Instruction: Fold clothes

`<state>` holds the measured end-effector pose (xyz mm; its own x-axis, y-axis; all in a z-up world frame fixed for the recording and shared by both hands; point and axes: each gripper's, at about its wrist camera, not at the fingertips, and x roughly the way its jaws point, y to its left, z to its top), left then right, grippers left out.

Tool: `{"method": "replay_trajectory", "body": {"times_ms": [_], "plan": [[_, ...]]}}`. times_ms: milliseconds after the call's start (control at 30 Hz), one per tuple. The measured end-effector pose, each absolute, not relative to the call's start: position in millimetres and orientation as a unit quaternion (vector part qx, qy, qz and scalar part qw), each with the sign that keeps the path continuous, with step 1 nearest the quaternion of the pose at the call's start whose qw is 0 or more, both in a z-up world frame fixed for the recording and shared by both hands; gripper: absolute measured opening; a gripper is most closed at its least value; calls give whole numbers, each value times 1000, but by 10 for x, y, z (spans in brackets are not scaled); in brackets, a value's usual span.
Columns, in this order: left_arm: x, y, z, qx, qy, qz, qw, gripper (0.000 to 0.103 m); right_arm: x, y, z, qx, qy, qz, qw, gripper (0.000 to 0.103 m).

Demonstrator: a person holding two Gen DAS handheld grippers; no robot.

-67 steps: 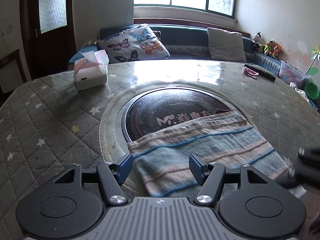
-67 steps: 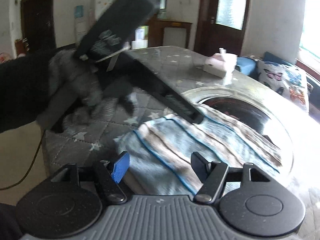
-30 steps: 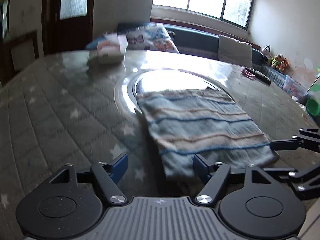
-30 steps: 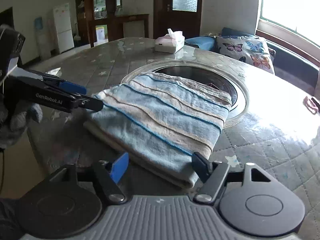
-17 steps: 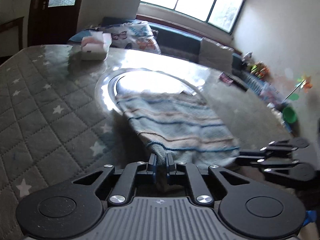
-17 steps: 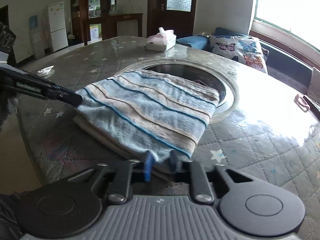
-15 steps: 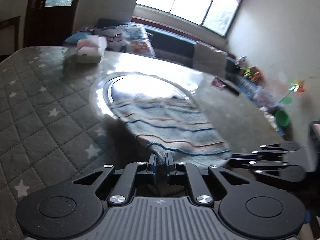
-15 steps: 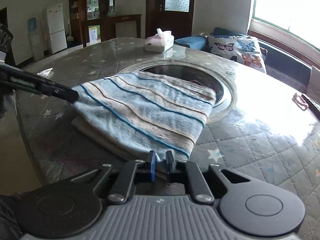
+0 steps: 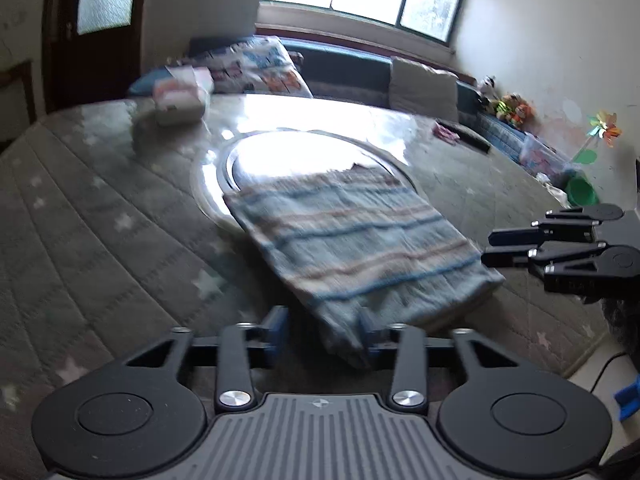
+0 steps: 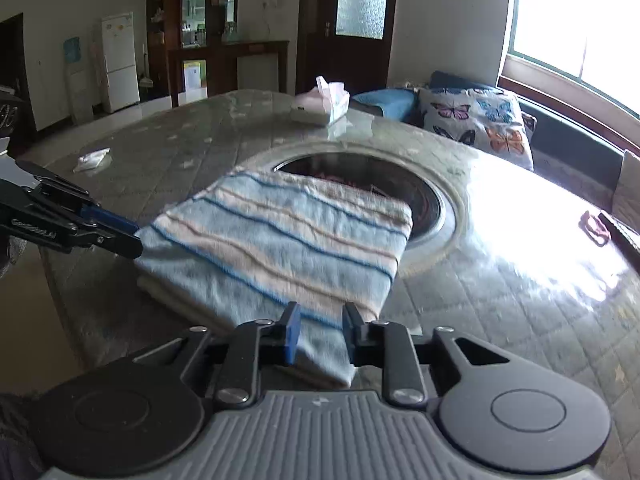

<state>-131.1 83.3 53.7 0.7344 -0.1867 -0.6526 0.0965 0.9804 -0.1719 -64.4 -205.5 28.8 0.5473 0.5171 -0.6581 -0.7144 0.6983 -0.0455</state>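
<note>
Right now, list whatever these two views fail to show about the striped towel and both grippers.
- Folded blue-and-beige striped towel: left wrist view is motion-blurred, so layer count and edges are unclear.
- Towel's near corner: in the right wrist view, the right gripper covers it, so contact cannot be judged.
- Left gripper: its blurred fingers straddle the towel's tip; grip cannot be confirmed.
- Dark round inset in the table: the towel hides part, window glare whitens it in the left view.
</note>
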Motion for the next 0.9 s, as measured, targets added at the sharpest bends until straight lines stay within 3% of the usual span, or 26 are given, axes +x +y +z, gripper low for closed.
{"method": "replay_trajectory", "body": {"times_ms": [67, 367, 567, 633, 900], "plan": [[-1303, 881, 604, -67, 344, -68, 934, 52, -602, -2003, 281, -153, 314, 359, 866, 40], [-927, 1159, 573, -123, 345, 2, 930, 61, -359, -1742, 202, -98, 340, 375, 857, 41], [-804, 1278, 538, -132, 351, 31, 926, 76, -662, -1356, 240, -175, 313, 461, 812, 45], [-786, 1300, 515, -147, 357, 31, 922, 77, -763, -1234, 245, -200, 304, 486, 795, 53], [-736, 1326, 422, -216, 379, 11, 900, 78, -1128, -827, 73, -315, 278, 527, 739, 50]]}}
